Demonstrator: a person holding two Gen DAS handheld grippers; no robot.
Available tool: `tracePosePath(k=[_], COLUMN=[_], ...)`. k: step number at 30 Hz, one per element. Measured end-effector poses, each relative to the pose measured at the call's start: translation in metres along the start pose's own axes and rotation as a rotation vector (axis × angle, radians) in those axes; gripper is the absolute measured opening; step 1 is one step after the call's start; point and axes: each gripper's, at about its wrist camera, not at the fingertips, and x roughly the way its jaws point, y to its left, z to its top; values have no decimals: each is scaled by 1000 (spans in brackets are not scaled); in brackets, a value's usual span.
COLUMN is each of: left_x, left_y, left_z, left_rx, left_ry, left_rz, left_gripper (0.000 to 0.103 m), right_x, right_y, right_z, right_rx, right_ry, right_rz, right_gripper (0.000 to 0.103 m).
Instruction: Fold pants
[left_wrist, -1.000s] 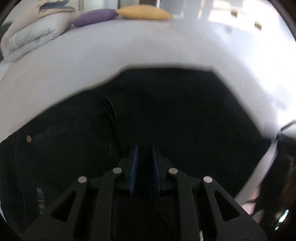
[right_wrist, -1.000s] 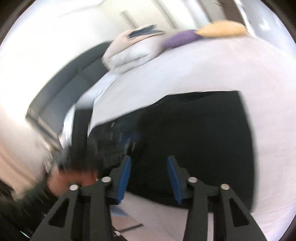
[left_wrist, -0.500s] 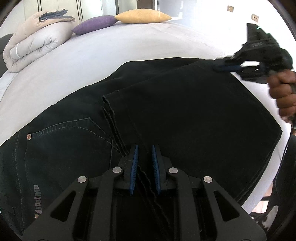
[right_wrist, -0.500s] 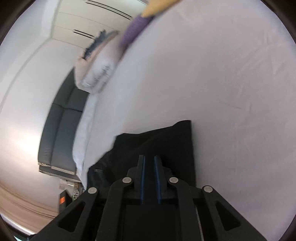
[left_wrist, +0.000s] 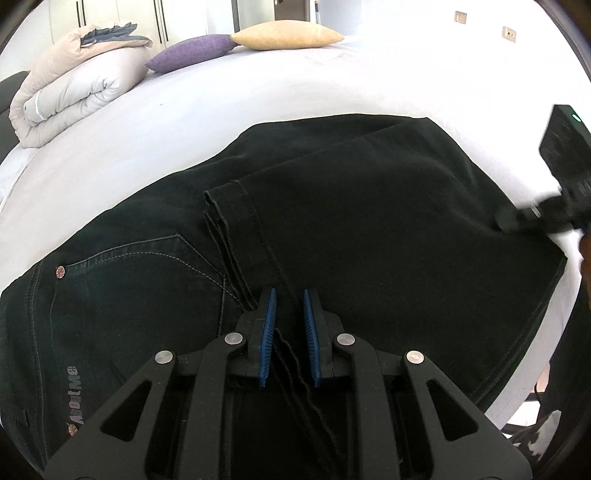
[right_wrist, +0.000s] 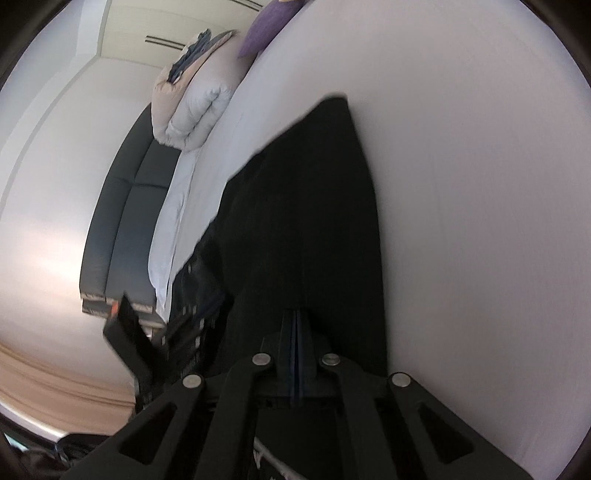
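Black jeans lie on the white bed, the legs folded back over the seat, hems near the back pocket. My left gripper is nearly shut, its blue pads around the hem layers at the near edge of the jeans. My right gripper is shut on the jeans' fold edge; it also shows at the right of the left wrist view, at the jeans' right edge.
A rolled duvet, a purple pillow and a yellow pillow lie at the bed's far end. A dark sofa stands beside the bed. The bed's near edge drops off at right.
My right gripper closed and moved from the jeans' far right corner down along the right edge. The left gripper has stayed on the hems.
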Motion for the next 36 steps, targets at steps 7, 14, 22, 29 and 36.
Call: tracePosePath(k=[7,14,22,29,36], left_x=[1,-1,-5,-52,-148], left_y=[-2,-4,-3,37,111], left_z=[-4,-6,-7,-32,-120], left_rx=[-3,-7,-38,-334,-729], left_ry=[-4,-11,-24,-90,-375], left_rz=[6,6,5,-179,-310], left_gripper=[15,15,15,18,102], right_x=[-18,-8,-5,-5,-7], right_y=[12,8,5,8,6], right_z=[-45,-52,-58,-62,-65], right_rx=[2,10,-11,-26,-16], right_ry=[7,-39,-97,-125,-142], right_rz=[-54,-93,-78,-87,-74], right_gripper=[0,0,0,0,0])
